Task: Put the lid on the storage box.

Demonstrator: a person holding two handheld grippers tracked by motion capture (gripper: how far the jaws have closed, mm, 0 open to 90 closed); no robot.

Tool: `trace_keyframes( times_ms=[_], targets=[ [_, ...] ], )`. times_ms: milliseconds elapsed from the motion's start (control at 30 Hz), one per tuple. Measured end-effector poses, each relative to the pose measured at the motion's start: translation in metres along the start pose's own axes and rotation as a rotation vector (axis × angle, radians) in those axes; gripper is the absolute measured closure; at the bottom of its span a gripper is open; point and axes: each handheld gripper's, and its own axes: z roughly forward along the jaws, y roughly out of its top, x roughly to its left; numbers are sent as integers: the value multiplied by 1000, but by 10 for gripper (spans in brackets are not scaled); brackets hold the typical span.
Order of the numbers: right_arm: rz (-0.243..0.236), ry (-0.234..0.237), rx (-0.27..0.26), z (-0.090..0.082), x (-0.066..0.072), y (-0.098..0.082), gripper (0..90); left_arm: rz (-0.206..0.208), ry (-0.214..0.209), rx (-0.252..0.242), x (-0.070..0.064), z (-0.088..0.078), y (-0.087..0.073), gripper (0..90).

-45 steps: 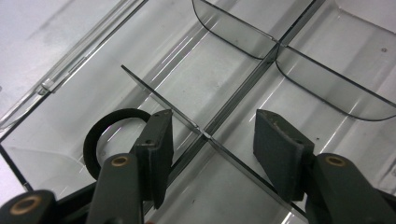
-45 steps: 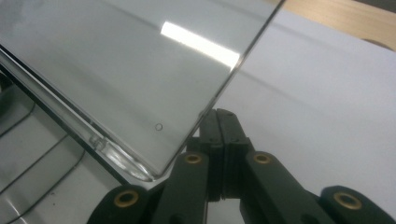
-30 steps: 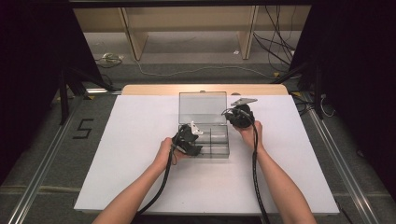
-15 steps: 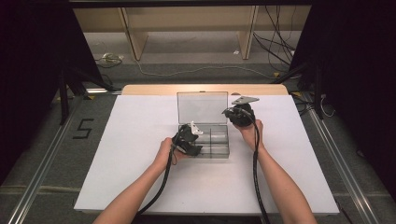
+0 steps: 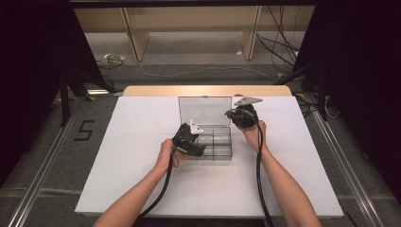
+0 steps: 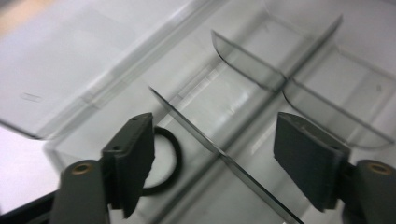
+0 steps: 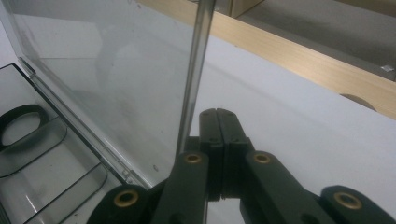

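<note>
A clear plastic compartment box (image 5: 215,152) sits mid-table with its lid (image 5: 204,111) standing upright. My left gripper (image 5: 199,150) hangs over the box's left end. Its jaws have just been opening and now stand apart (image 6: 215,135), straddling a thin divider wall (image 6: 224,156). A black ring (image 6: 170,163) lies loose on the compartment floor beside the left pad, gripped by nothing. My right gripper (image 5: 231,113) is at the lid's right edge, jaws shut (image 7: 219,116) on nothing. The lid's edge (image 7: 194,74) stands just left of them. The black ring (image 7: 18,119) also shows here.
The white tabletop (image 5: 142,123) spreads wide on both sides of the box. A wooden strip (image 5: 208,91) borders its far edge, with floor cables (image 5: 198,71) beyond. Metal rails (image 5: 42,189) run along the left and right sides.
Both hands stay where they were and the lid remains upright. No clear shift shows in the high view.
</note>
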Motion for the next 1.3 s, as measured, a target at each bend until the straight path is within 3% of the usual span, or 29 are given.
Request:
trace_keyframes(
  times_ms=[67, 300, 433, 500, 633, 700, 867, 1067, 1300],
  targets=[
    [1, 0, 2, 0, 0, 0, 900, -10, 29, -15, 6, -8, 4, 153],
    [-2, 3, 5, -1, 1, 1, 900, -84, 113, -85, 38, -33, 19, 62],
    [-18, 4, 10, -3, 2, 2, 900, -111, 151, -89, 56, -37, 29, 53],
    [-21, 5, 7, -5, 2, 3, 900, -107, 167, -105, 60, -39, 35, 112],
    [-32, 8, 2, -8, 3, 4, 900, -89, 219, -169, 65, -45, 43, 341],
    [-34, 8, 0, -8, 3, 4, 900, -72, 226, -199, 66, -49, 44, 434],
    [-36, 6, 6, -8, 3, 4, 900, -49, 226, -219, 66, -52, 44, 646],
    [-31, 0, 16, -17, 0, 6, 865, -56, 208, -230, 69, -53, 41, 699],
    [-1, -7, -5, -56, -4, 16, 769, -44, 210, -218, 69, -55, 41, 705]
  ],
)
